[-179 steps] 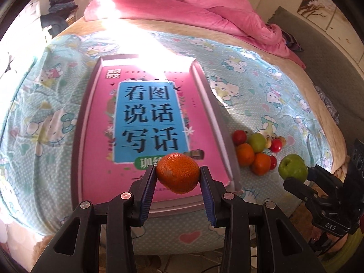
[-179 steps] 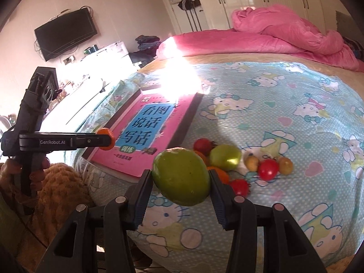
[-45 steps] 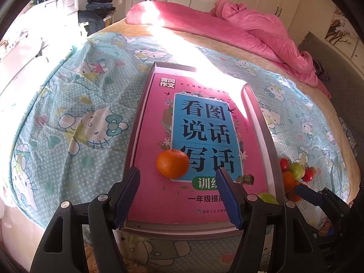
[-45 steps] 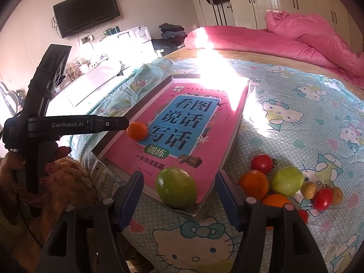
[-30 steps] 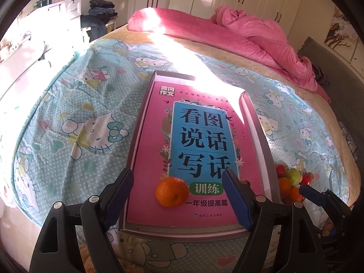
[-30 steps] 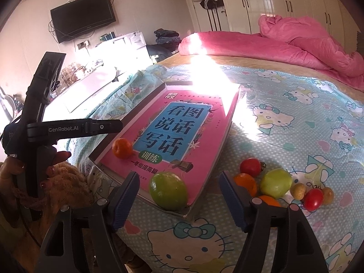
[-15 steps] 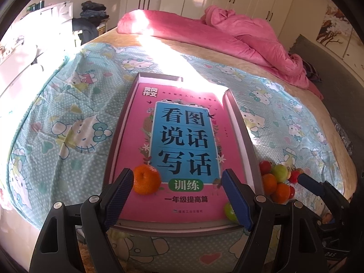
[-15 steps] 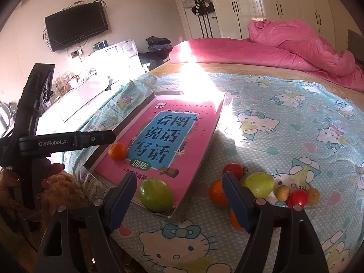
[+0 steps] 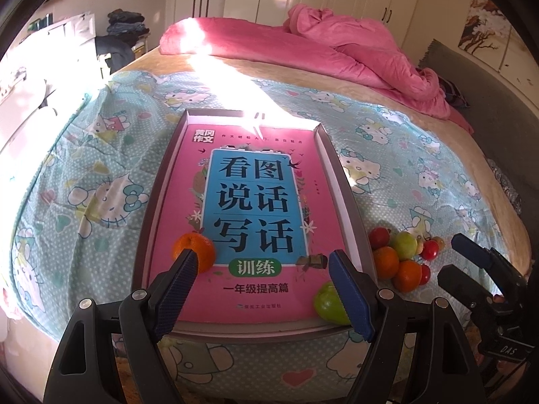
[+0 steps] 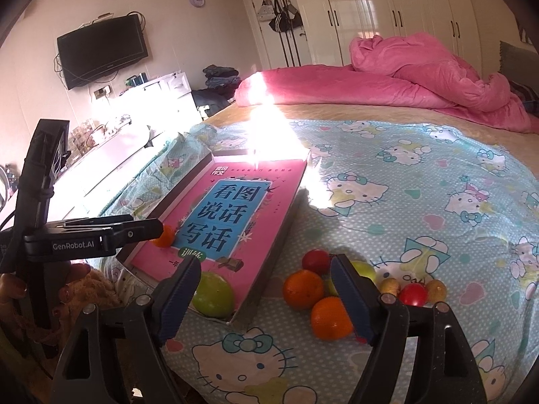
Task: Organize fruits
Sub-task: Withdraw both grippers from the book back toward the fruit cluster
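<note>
Rolling is the likely risk: the orange [image 9: 193, 251] and green apple [image 9: 328, 304] are set loose on the slick book cover [image 9: 249, 202] in the tray [image 9: 340, 181], near its front edge. Left gripper [image 9: 262, 289] is held spread and empty; right gripper's [image 10: 266, 296] jaws have just been opening, with nothing gripped, so any nudge of the soft bed could send either fruit off.

Pink quilt [image 9: 353, 43] heaped on patterned bedsheet [image 9: 404, 175]
</note>
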`<act>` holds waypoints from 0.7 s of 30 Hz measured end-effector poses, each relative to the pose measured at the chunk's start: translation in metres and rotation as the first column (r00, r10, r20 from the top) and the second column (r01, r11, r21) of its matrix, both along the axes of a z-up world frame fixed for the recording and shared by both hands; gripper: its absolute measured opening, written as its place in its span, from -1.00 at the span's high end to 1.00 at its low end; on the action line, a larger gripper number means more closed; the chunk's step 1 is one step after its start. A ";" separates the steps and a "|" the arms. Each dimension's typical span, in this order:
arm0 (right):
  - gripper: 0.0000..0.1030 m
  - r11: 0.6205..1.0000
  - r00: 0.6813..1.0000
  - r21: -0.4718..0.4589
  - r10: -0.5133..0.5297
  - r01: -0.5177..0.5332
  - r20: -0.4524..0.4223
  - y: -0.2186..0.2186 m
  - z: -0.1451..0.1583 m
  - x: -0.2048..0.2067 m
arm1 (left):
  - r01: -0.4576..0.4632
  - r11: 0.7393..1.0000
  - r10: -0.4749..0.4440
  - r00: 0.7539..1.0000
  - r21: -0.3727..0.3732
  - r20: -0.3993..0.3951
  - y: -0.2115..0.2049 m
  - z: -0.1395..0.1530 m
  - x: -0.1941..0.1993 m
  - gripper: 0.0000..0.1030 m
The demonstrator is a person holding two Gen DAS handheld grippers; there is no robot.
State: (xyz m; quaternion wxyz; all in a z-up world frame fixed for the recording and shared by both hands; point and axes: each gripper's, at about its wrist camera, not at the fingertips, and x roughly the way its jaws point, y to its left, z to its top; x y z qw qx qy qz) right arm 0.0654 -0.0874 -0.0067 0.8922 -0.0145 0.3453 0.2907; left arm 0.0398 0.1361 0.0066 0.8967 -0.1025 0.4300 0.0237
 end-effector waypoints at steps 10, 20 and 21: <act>-0.59 0.996 0.996 0.003 -0.091 0.091 -0.009 -0.030 0.005 0.003 | 0.034 0.999 -0.034 0.999 0.006 0.011 -0.021 0.005 -0.002 -0.57; -0.59 0.982 0.982 0.015 -0.187 0.187 -0.039 -0.064 0.007 0.005 | 0.103 0.995 -0.103 0.995 0.010 0.009 -0.049 0.006 -0.005 -0.57; -0.59 0.980 0.980 0.015 -0.196 0.197 -0.041 -0.068 0.007 0.005 | 0.109 0.994 -0.109 0.994 0.010 0.009 -0.051 0.006 -0.005 -0.57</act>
